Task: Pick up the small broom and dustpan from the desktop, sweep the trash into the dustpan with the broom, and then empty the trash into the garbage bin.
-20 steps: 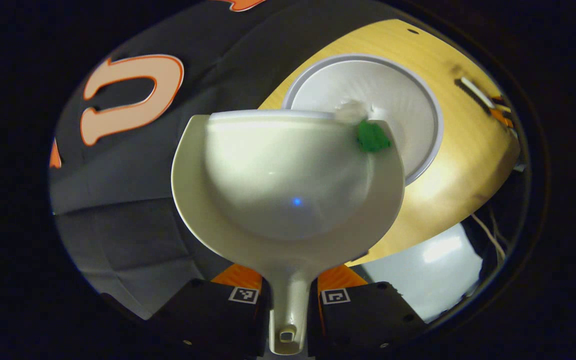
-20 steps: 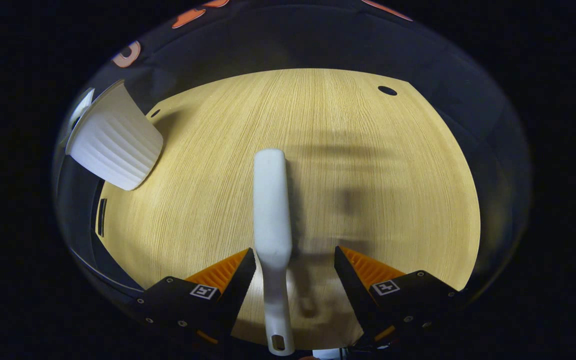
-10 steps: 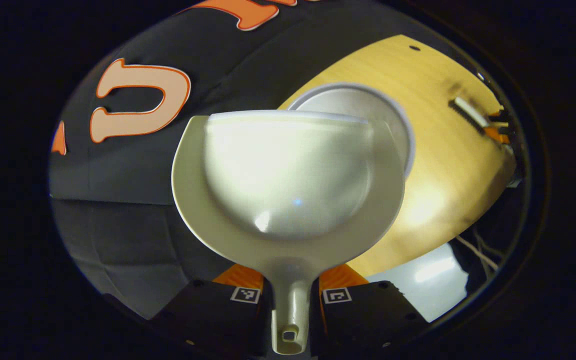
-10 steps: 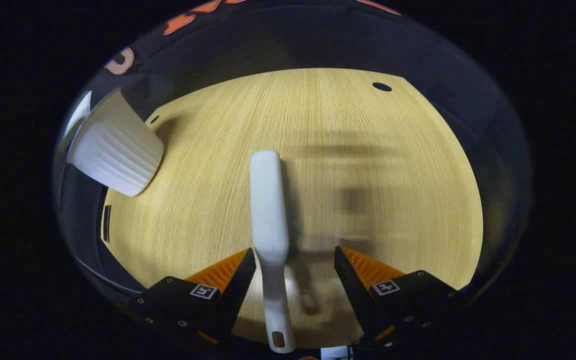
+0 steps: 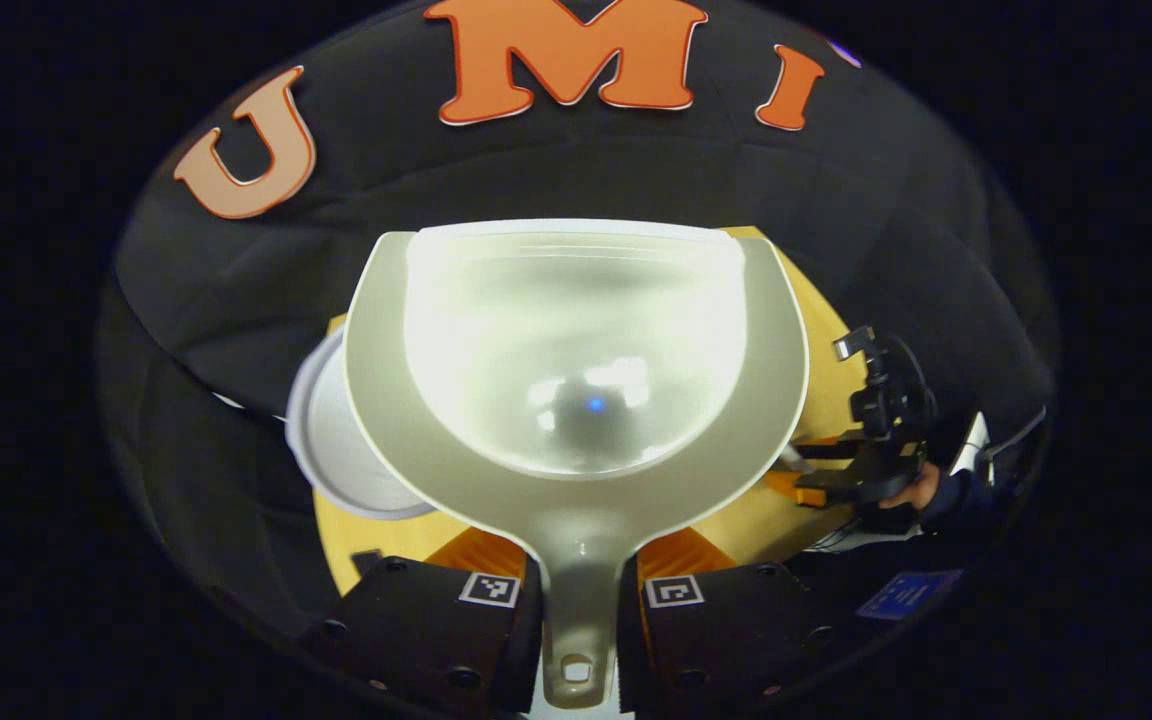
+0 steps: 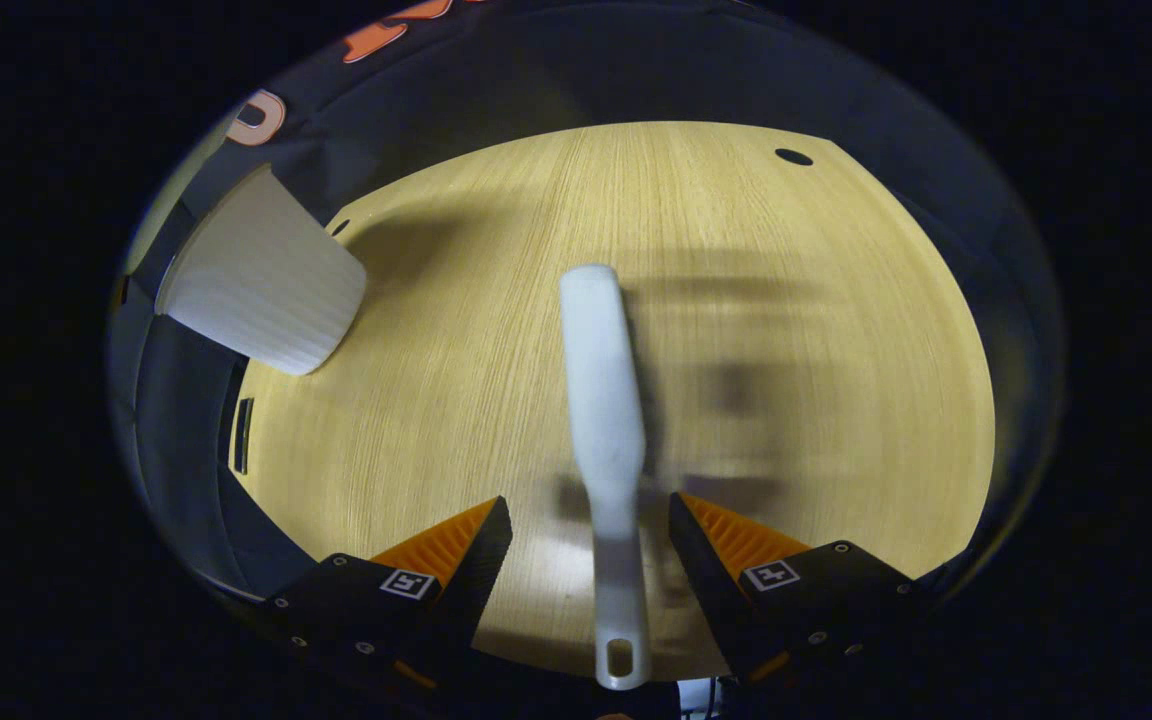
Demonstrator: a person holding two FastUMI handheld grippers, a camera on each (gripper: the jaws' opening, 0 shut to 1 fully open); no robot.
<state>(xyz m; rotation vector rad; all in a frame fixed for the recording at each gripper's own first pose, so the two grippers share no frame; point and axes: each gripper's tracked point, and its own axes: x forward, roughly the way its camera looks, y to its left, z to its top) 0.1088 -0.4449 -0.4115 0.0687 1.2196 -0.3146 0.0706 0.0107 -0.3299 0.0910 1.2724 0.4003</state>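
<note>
Gripping the narrow stem of the pale plastic scoop-shaped dustpan (image 5: 576,360), the left gripper (image 5: 579,600) has both fingers pressed on it at lower centre; its bowl looks bare. Lower left, the white ribbed garbage bin (image 5: 331,450) peeks out beside it on the light wooden desktop (image 6: 736,300). The right gripper (image 6: 591,545) stands open around the slim white broom handle (image 6: 604,420), its jaws apart from it. Both tools are probably light, stiff and slick; handles suit. No readable labels.

Left tongs (image 5: 580,590) clamped, right tongs (image 6: 590,545) apart
</note>
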